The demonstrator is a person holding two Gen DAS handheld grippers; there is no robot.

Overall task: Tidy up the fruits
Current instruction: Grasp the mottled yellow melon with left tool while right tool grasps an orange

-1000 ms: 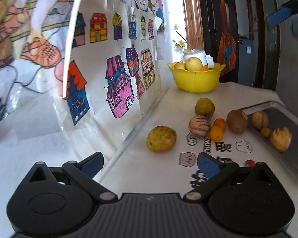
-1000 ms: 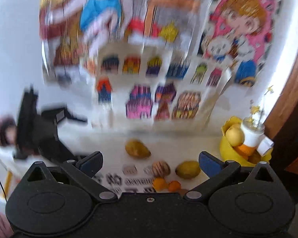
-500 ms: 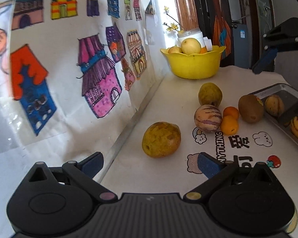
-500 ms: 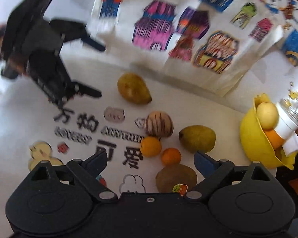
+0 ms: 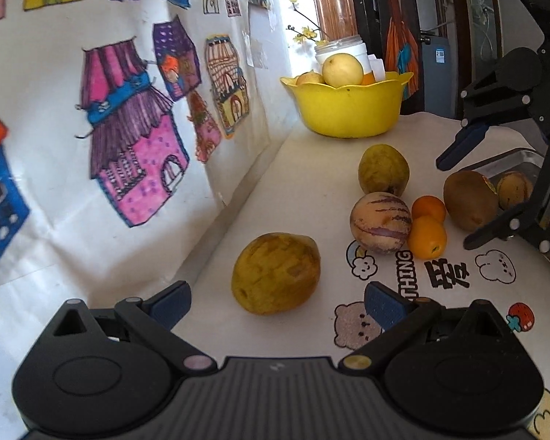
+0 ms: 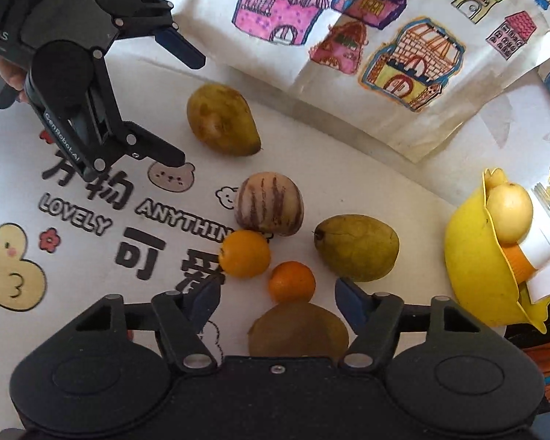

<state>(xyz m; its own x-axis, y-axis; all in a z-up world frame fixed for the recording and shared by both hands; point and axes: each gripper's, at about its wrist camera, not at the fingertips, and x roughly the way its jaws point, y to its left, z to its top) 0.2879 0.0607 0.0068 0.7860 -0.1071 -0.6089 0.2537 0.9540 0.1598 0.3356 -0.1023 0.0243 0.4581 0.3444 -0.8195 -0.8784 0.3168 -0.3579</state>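
Several fruits lie on a white printed tablecloth (image 5: 311, 333). A yellow-brown mango (image 5: 275, 273) (image 6: 220, 121) sits just ahead of my left gripper (image 5: 277, 304) (image 6: 189, 112), whose jaws stand open on either side of it without touching. A brown kiwi (image 6: 297, 330) (image 5: 469, 200) lies between the jaws of my right gripper (image 6: 277, 295) (image 5: 454, 203). Those jaws are closing, and a gap still shows at the left pad. Close by are a striped melon (image 6: 269, 209), two oranges (image 6: 244, 253) (image 6: 291, 280) and a green pear (image 6: 355, 247).
A yellow bowl (image 5: 348, 117) (image 6: 469, 264) with fruit and a white jar stands at the far end, by the wall. A metal tray (image 5: 524, 157) holding fruit sits behind the right gripper. A wall hung with house drawings (image 5: 135, 139) borders the table.
My right gripper has dropped to the table and its jaws have narrowed around the kiwi. The left gripper has moved forward, closer to the mango.
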